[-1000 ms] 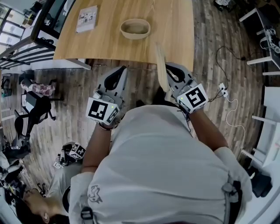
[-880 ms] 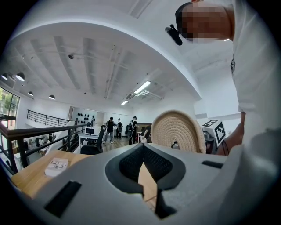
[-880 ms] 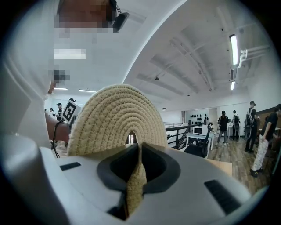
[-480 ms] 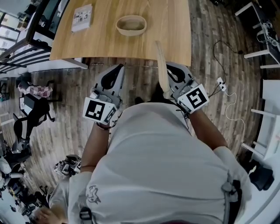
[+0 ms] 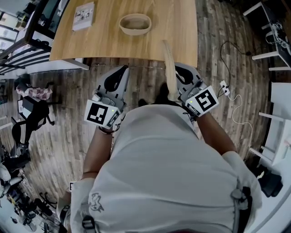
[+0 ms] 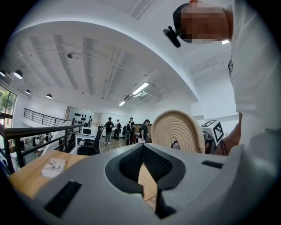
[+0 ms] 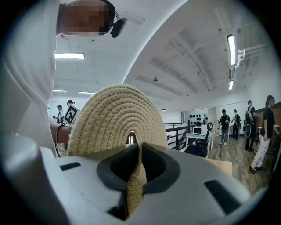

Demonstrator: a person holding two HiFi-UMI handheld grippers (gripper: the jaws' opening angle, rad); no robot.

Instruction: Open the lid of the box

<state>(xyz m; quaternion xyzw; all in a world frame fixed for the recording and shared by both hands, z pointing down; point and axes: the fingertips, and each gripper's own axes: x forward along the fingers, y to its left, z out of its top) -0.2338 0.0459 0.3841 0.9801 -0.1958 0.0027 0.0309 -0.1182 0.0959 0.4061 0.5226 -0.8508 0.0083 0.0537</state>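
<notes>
The box, a shallow woven basket, sits open on the wooden table. Its round woven lid is off the box and stands on edge in the air before the table's near edge. My right gripper is shut on the lid's rim; in the right gripper view the lid rises above the right gripper's closed jaws. My left gripper hovers to the left, shut and empty. In the left gripper view the left gripper shows closed jaws, with the lid beyond.
A white booklet lies on the table's far left. A cable with a power strip runs over the plank floor at the right. White tables stand at the right, black railings and chairs at the left.
Both grippers keep their pose and the lid stays clamped. The head view has drifted slightly, so the table sits a little higher in the picture.
</notes>
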